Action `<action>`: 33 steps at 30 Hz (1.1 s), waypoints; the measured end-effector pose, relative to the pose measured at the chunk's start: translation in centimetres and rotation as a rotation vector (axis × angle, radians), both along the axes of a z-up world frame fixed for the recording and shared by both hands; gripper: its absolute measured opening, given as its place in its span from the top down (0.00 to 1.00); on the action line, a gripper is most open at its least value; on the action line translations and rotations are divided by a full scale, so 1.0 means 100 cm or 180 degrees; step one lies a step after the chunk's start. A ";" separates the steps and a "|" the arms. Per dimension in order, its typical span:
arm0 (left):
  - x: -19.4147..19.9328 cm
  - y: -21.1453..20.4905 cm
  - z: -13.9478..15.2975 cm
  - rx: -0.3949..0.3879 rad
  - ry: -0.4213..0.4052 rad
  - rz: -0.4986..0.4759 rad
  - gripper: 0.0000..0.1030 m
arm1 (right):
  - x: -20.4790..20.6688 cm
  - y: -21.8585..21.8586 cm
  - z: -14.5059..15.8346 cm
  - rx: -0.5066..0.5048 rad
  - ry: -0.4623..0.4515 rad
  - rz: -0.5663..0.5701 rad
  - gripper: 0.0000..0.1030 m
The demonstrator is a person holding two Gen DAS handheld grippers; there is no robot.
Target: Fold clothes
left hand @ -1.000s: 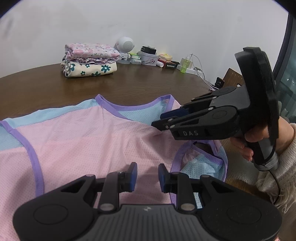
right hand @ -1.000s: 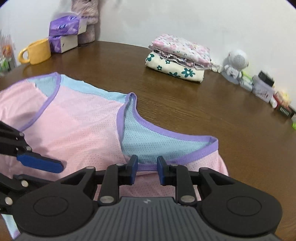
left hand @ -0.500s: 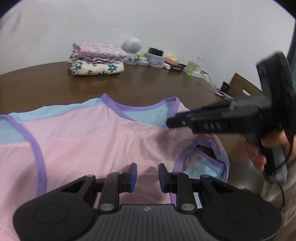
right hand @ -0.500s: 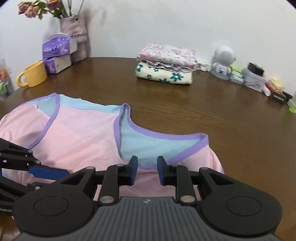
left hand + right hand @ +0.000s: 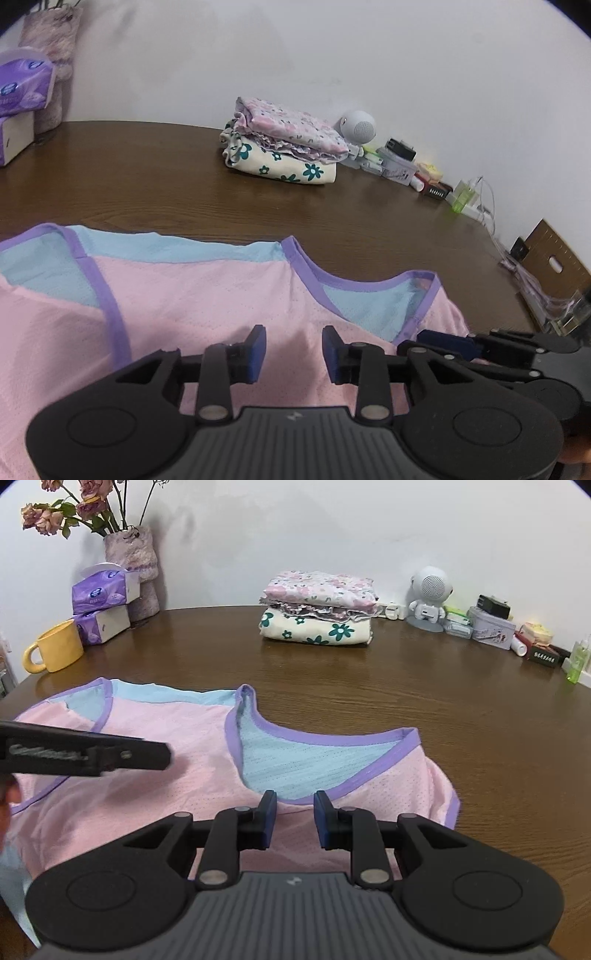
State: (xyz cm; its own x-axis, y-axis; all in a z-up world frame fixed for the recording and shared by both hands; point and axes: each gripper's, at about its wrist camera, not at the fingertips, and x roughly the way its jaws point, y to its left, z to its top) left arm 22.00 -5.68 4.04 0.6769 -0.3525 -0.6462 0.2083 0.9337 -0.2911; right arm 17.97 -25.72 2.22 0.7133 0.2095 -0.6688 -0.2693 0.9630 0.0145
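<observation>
A pink and light-blue mesh top (image 5: pixel 184 295) with purple trim lies spread on the brown wooden table (image 5: pixel 147 184), neckline toward the wall. My left gripper (image 5: pixel 294 354) hovers over its pink chest; its jaws are opening with nothing between them. My right gripper (image 5: pixel 294 819) hangs just in front of the neckline of the top (image 5: pixel 184 746), open by a narrow gap, holding nothing. Each gripper shows in the other's view: the right gripper (image 5: pixel 428 338) low at the right edge, the left gripper (image 5: pixel 162 755) side-on at the left.
A stack of folded floral clothes (image 5: pixel 317 616) sits at the back. At back left stand a yellow mug (image 5: pixel 55 651), tissue packs (image 5: pixel 105 590) and a vase of dried flowers (image 5: pixel 133 554). A white robot speaker (image 5: pixel 428 594) and several small items line the back right.
The left view has swung left and rolled, so the right gripper dropped from its upper right to its lower right corner. The left jaws stand wider. The right view has levelled out.
</observation>
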 end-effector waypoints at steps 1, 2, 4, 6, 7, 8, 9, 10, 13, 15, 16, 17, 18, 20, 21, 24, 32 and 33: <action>0.000 -0.001 -0.002 0.0043 -0.0003 -0.0012 0.70 | 0.000 0.001 0.000 -0.0035 -0.0008 0.0019 0.79; 0.000 -0.002 -0.005 0.0074 -0.0002 -0.0019 0.70 | 0.001 0.002 -0.001 -0.0079 -0.0007 0.0053 0.79; 0.001 -0.004 -0.007 0.0124 -0.0032 -0.0030 0.70 | 0.003 0.005 -0.001 -0.0148 0.0016 0.0143 0.78; 0.000 -0.004 -0.008 0.0118 -0.0044 -0.0030 0.70 | 0.005 0.009 -0.001 -0.0216 0.0023 0.0225 0.78; 0.000 -0.004 -0.009 0.0114 -0.0054 -0.0034 0.70 | 0.006 0.011 -0.001 -0.0249 0.0031 0.0264 0.78; -0.001 -0.004 -0.009 0.0125 -0.0074 -0.0047 0.70 | 0.009 0.013 -0.003 -0.0280 0.0045 0.0293 0.78; -0.002 -0.005 -0.010 0.0143 -0.0099 -0.0064 0.70 | 0.011 0.015 -0.004 -0.0312 0.0053 0.0310 0.78; -0.003 -0.005 -0.010 0.0160 -0.0125 -0.0081 0.70 | 0.014 0.016 -0.005 -0.0331 0.0059 0.0314 0.78; -0.006 -0.007 -0.012 0.0222 -0.0203 -0.0124 0.70 | 0.020 0.015 -0.005 -0.0311 0.0075 0.0248 0.78; -0.007 -0.008 -0.013 0.0238 -0.0231 -0.0129 0.70 | 0.024 0.014 -0.004 -0.0287 0.0082 0.0204 0.78; -0.007 -0.008 -0.013 0.0237 -0.0238 -0.0128 0.70 | 0.024 0.012 -0.002 -0.0246 0.0076 0.0182 0.78; -0.007 -0.008 -0.013 0.0228 -0.0240 -0.0125 0.70 | 0.024 0.009 0.001 -0.0168 0.0066 0.0166 0.78; -0.007 -0.007 -0.013 0.0219 -0.0241 -0.0121 0.70 | 0.023 0.005 0.005 -0.0016 0.0051 0.0155 0.78; -0.007 -0.007 -0.013 0.0204 -0.0246 -0.0117 0.69 | 0.025 0.000 0.012 0.0229 0.0055 0.0128 0.78; -0.007 -0.007 -0.014 0.0203 -0.0250 -0.0120 0.69 | 0.027 0.001 0.013 0.0285 0.0074 0.0146 0.78; -0.007 -0.006 -0.014 0.0202 -0.0263 -0.0133 0.69 | 0.034 0.010 0.010 0.0270 0.0160 0.0261 0.78; -0.007 -0.005 -0.014 0.0193 -0.0264 -0.0139 0.69 | 0.026 0.037 -0.002 -0.0120 0.0165 0.0494 0.78; -0.008 -0.005 -0.014 0.0201 -0.0268 -0.0141 0.69 | 0.026 0.038 -0.003 -0.0137 0.0157 0.0487 0.78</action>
